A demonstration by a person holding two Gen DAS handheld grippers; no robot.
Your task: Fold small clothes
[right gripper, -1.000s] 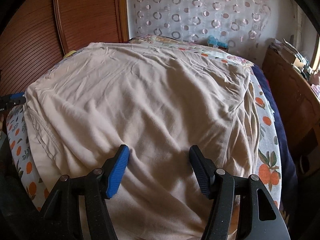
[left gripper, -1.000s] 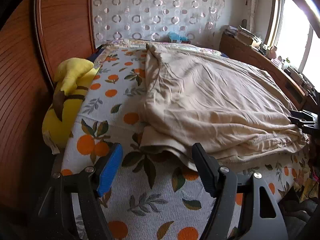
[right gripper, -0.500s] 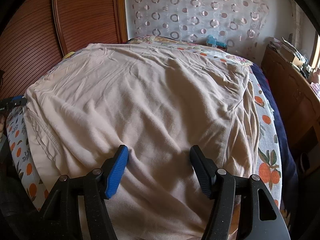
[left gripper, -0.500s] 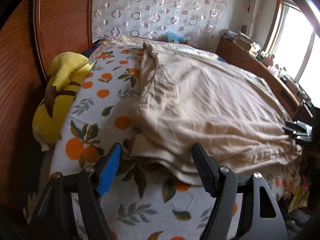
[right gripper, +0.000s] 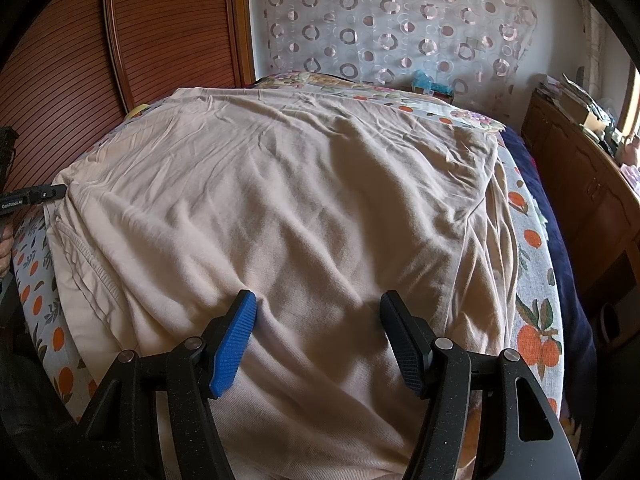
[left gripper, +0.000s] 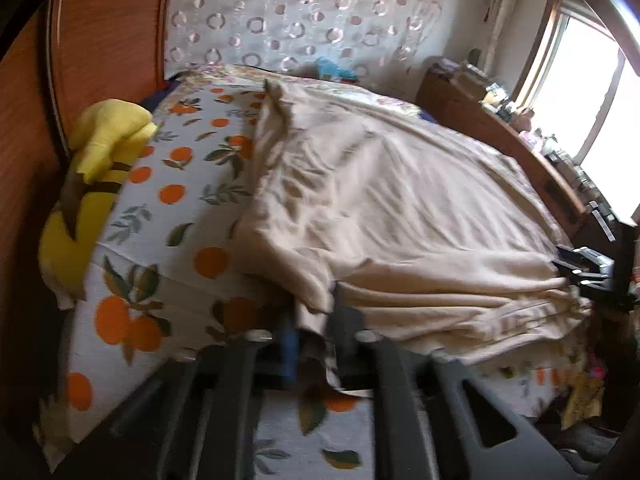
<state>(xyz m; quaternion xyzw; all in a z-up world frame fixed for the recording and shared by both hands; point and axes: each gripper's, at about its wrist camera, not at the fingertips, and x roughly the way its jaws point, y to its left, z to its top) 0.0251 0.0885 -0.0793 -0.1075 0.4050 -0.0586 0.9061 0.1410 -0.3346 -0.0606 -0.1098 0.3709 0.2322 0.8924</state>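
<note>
A large beige garment [left gripper: 400, 220] lies spread over the bed, wrinkled, with folded layers along its near edge. My left gripper [left gripper: 314, 332] is closing its jaws on the garment's near left corner, and the cloth is pinched between the blue pad and the black finger. In the right wrist view the same garment [right gripper: 300, 200] fills the middle. My right gripper [right gripper: 318, 304] hovers open just over its near edge with nothing clamped. The left gripper [right gripper: 36, 196] shows at that view's left edge against the cloth's corner.
The bedspread [left gripper: 172, 192] is white with an orange-and-leaf print. A yellow plush toy [left gripper: 92, 168] lies at the bed's left side by a wooden panel [left gripper: 108, 40]. A cluttered wooden sideboard [right gripper: 580, 184] runs along the right, under a bright window [left gripper: 592, 100].
The left gripper's jaws have come together on the garment's corner; before, they stood wide apart in front of it. The left view tilted slightly. The right gripper has kept still.
</note>
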